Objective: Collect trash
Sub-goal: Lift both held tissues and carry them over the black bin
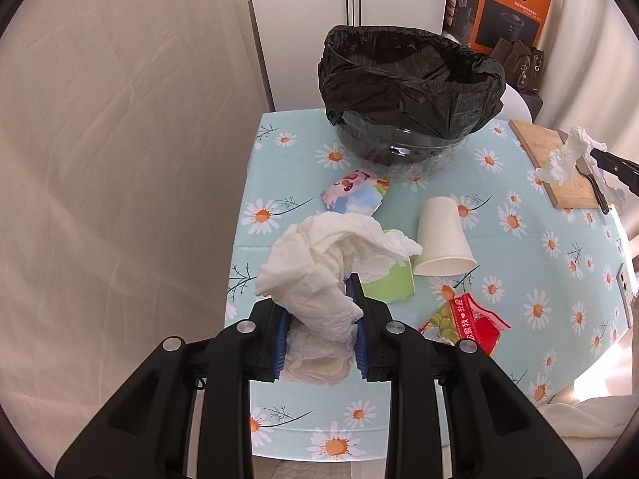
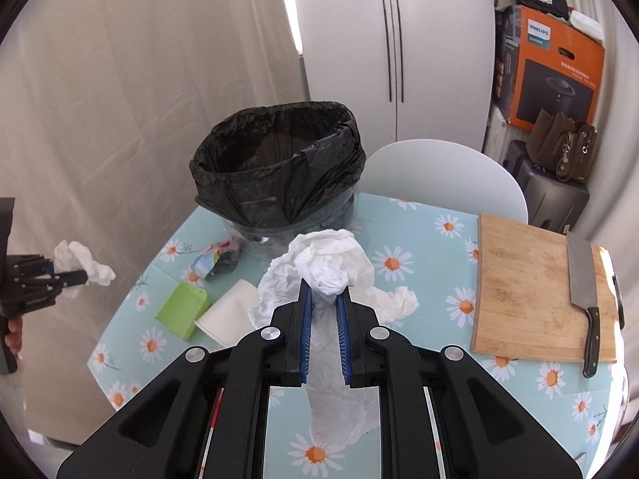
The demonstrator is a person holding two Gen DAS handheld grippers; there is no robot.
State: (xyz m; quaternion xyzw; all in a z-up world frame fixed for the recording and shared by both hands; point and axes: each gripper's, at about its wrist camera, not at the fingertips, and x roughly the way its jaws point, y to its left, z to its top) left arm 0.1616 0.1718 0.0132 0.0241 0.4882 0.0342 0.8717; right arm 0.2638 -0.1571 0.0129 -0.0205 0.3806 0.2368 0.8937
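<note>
My left gripper [image 1: 315, 295] is shut on a crumpled white tissue [image 1: 319, 255], held above the daisy tablecloth [image 1: 519, 263]. My right gripper [image 2: 325, 289] is shut on a second white tissue [image 2: 327, 263]. Each gripper also shows at the edge of the other's view: the right gripper [image 1: 615, 167] with its tissue [image 1: 567, 155], the left gripper [image 2: 72, 277] with its tissue [image 2: 86, 263]. A bin lined with a black bag [image 1: 411, 80] [image 2: 279, 159] stands open at the table's far side. On the table lie a tipped paper cup [image 1: 443, 239], a green carton [image 1: 393, 283], a cartoon wrapper [image 1: 355, 195] and a red wrapper [image 1: 467, 323].
A bamboo cutting board [image 2: 527, 287] with a cleaver [image 2: 581, 279] lies on the right of the table. A white chair [image 2: 439, 171] stands behind the table. An orange box [image 2: 555, 64] and bags are stacked at the back right. A curtain [image 1: 120, 139] hangs along the left.
</note>
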